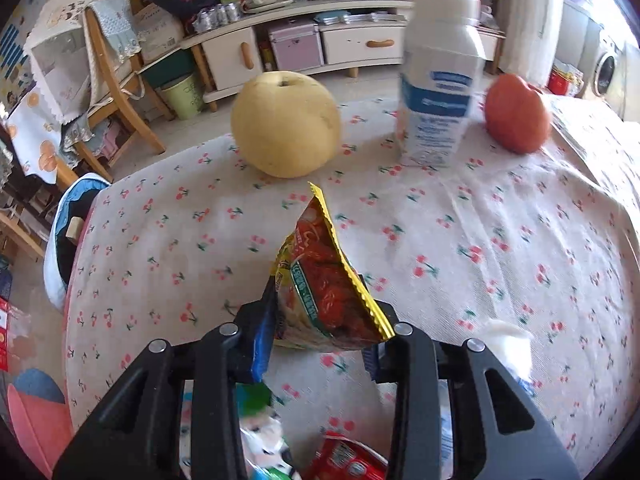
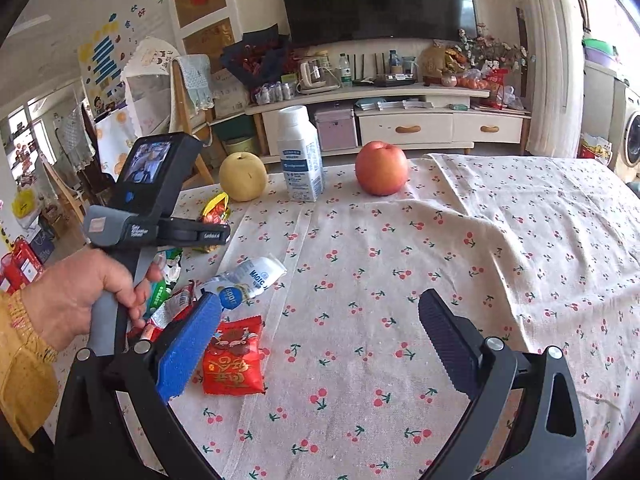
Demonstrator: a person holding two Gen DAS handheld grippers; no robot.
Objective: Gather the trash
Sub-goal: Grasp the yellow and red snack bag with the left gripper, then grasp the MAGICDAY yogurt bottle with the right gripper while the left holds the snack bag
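Note:
My left gripper (image 1: 320, 344) is shut on a yellow-and-red snack wrapper (image 1: 320, 280), which stands up between its pads just above the cherry-print tablecloth (image 1: 440, 240). The right wrist view shows the same gripper (image 2: 212, 236) at the left, held by a hand (image 2: 76, 300), with that wrapper (image 2: 214, 210) in its tips. My right gripper (image 2: 320, 344) stands open over the cloth with nothing between its fingers. A red wrapper (image 2: 234, 360) lies by its blue pad. A white pouch (image 2: 256, 276) and several small wrappers (image 2: 168, 288) lie beyond.
At the table's far side stand a yellow pear (image 1: 286, 124), a white milk bottle (image 1: 438, 80) and a red apple (image 1: 516, 114). A wooden chair (image 1: 116, 92) and a blue-and-white object (image 1: 68, 236) sit off the left edge. A TV cabinet (image 2: 400, 120) lines the far wall.

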